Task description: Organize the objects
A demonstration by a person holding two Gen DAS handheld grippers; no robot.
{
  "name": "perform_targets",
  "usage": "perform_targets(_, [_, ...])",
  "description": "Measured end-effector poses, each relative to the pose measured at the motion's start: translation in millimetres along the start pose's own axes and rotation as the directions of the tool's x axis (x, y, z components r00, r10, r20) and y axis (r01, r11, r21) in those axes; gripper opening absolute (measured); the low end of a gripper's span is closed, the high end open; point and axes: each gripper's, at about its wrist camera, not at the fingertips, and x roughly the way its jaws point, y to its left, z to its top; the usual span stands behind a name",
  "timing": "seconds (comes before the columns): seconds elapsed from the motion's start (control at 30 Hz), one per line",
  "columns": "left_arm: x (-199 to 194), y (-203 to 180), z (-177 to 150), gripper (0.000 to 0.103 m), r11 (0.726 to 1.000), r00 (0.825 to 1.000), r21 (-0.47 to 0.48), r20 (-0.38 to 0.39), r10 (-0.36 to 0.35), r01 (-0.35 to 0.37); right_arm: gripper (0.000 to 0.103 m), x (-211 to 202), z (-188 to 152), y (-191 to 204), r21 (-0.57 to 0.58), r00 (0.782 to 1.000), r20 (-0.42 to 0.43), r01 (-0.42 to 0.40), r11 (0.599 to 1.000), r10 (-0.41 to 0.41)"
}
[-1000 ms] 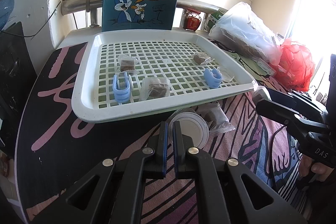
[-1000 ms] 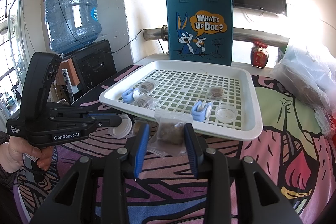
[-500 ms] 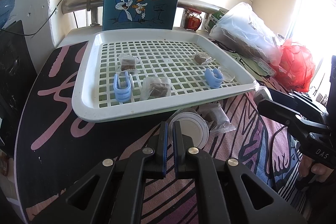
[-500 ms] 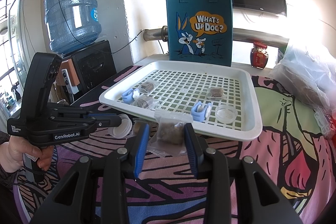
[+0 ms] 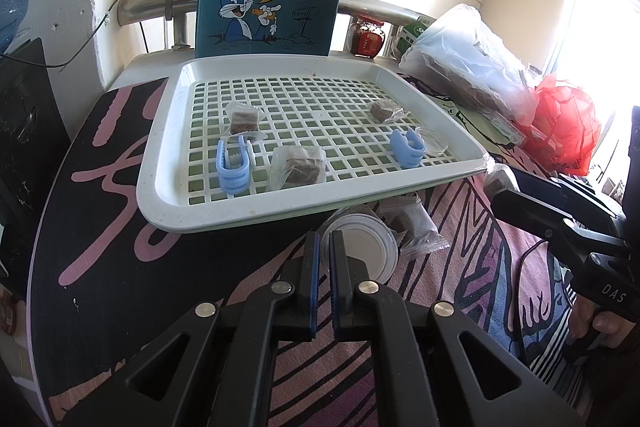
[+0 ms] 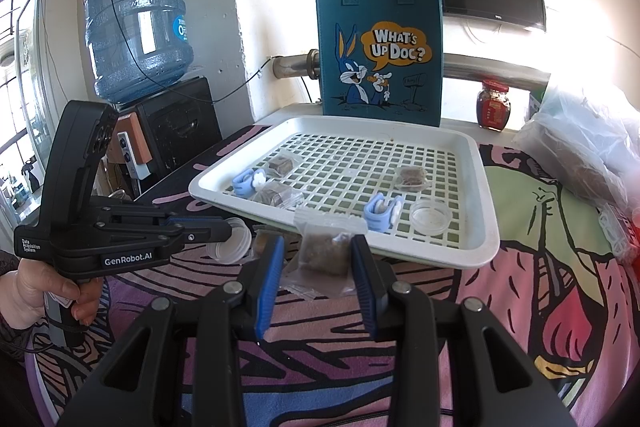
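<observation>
Lying between the parted right gripper [image 6: 316,273] pads, untouched: sachet [image 6: 323,253]; left gripper [image 5: 325,259] closed, empty.

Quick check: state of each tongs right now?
Left tongs: closed, empty.
Right tongs: part open around a packet; whether they grip it cannot be told.

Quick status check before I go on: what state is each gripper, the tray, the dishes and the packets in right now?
Left gripper: shut, empty.
Right gripper: fingers on either side of a packet; contact unclear.
Tray: flat, holds three packets, two blue clips, one dish.
Small clear dish: upright, in the tray.
White lid: on the cloth, outside the tray.
Tote bag: upright behind the tray.
</observation>
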Motion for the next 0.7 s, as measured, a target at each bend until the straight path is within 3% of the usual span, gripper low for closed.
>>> perform_targets(0.7, [0.3, -0.9, -1.1, 0.004, 1.000, 1.000, -0.003, -0.004, -0.002, 0.002, 0.034, 0.0, 0.2, 0.2, -0.001, 1.000, 0.000, 0.001, 1.000, -0.001])
